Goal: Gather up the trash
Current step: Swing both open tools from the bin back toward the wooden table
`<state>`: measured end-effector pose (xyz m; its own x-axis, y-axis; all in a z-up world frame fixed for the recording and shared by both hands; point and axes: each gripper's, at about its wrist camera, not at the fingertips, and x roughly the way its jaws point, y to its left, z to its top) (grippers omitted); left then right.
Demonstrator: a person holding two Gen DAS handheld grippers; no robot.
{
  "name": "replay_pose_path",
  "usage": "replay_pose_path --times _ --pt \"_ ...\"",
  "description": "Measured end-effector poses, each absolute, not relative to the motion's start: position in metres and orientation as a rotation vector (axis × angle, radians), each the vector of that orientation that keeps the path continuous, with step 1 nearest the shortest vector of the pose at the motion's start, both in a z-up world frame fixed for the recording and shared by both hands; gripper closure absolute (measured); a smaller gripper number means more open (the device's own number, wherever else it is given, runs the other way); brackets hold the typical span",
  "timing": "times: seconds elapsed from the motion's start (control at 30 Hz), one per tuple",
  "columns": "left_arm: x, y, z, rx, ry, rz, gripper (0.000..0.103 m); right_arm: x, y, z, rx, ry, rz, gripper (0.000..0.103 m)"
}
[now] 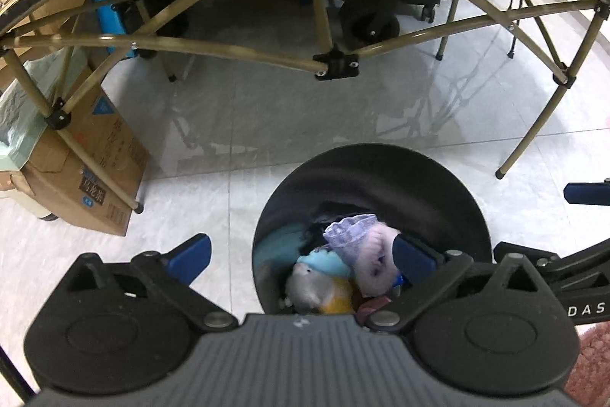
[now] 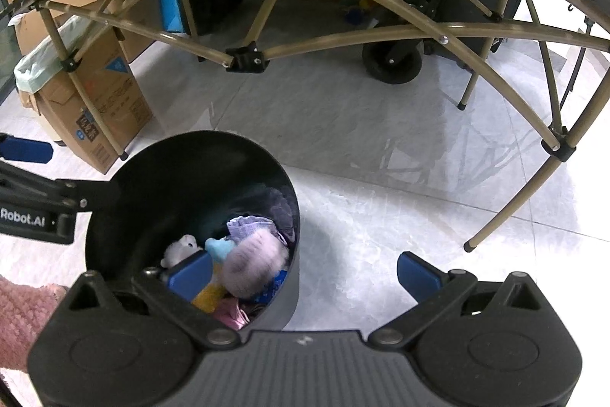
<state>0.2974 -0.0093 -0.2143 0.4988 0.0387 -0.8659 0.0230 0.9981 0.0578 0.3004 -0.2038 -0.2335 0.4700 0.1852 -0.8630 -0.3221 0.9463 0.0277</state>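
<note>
Trash fills the lower part of the black bin (image 1: 371,185), which stands on the pale tiled floor (image 1: 267,124) just in front of a folding table's legs (image 1: 320,25). Inside lie a pale purple fuzzy lump (image 1: 371,266), a bit of lilac lace (image 1: 349,229), a light blue piece (image 1: 324,262), a grey-and-yellow soft thing (image 1: 316,292) and something pink at the near wall.

Both tools hang over the bin, tilted steeply down. The left gripper (image 1: 301,256) has its jaws spread wide with nothing between them; one blue pad sits over the floor outside the rim, the other over the trash. The right gripper (image 2: 305,271) is likewise spread wide and empty, one pad above the bin's contents and the other beyond the rim on the far side.

Judging by this, a piece is freshly dropped and the drop looks clean. To finish the step well, lift each tool straight up so no pad catches the rim and tips the bin, and check that nothing clings to the pads. The purple lump lies high in the pile, so later pieces should go toward the emptier far wall.

A cardboard box (image 1: 95,155) stands at the table's left corner.
</note>
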Motion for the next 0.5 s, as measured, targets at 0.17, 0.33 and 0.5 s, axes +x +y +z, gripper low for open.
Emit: replay_pose_path --times 0.17,0.33,0.5 --pt "0.2983 -0.0085 -0.2139 0.058 1.052 0.007 0.000 0.3014 -0.2057 -0.2356 -0.148 1.044 0.309 0.000" --pt "0.2979 -0.0094 -0.2144 0.061 1.055 0.009 0.000 0.3018 -0.2059 -0.2357 -0.148 1.043 0.310 0.000" --pt "0.2981 -0.0095 -0.2144 0.062 1.054 0.009 0.000 0.3015 -0.2059 -0.2358 -0.149 1.044 0.309 0.000"
